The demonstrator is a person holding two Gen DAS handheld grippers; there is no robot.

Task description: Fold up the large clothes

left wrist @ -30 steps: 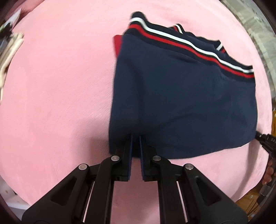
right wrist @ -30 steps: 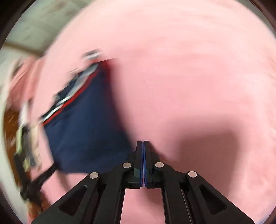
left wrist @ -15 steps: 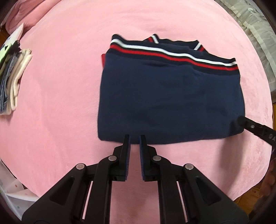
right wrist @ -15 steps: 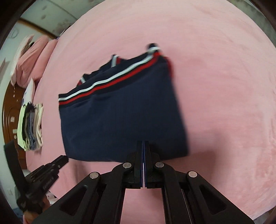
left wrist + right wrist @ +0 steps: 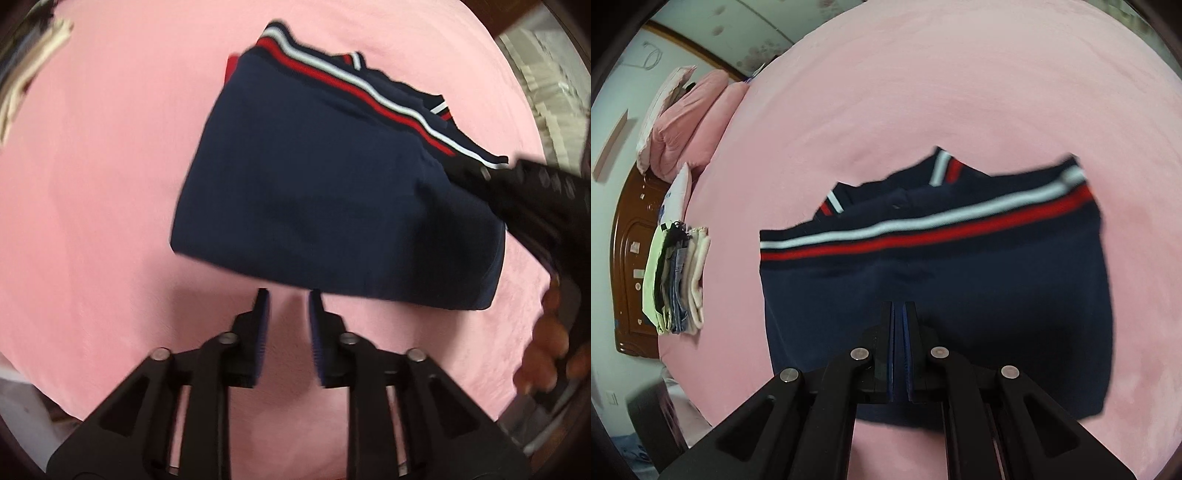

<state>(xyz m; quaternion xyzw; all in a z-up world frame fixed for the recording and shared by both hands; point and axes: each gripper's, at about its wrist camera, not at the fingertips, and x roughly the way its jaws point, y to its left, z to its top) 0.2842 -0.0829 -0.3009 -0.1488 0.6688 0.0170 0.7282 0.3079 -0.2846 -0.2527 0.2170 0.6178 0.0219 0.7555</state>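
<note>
On the pink bedspread (image 5: 92,184) lay the navy sweater (image 5: 314,192), folded into a compact rectangle with its red-and-white striped hem on the far edge. Left gripper (image 5: 286,325) hovered just short of the near fold, fingers apart and empty, probably released after laying the fold down. Right gripper (image 5: 898,332) sat over the sweater's near middle, fingers almost together (whether any cloth was pinched I could not tell), likely pressing it flat. Stack of folded clothes (image 5: 677,280) waited beside the pillows.

Bare pink bedspread (image 5: 92,184) around folded garment (image 5: 325,206)
</note>
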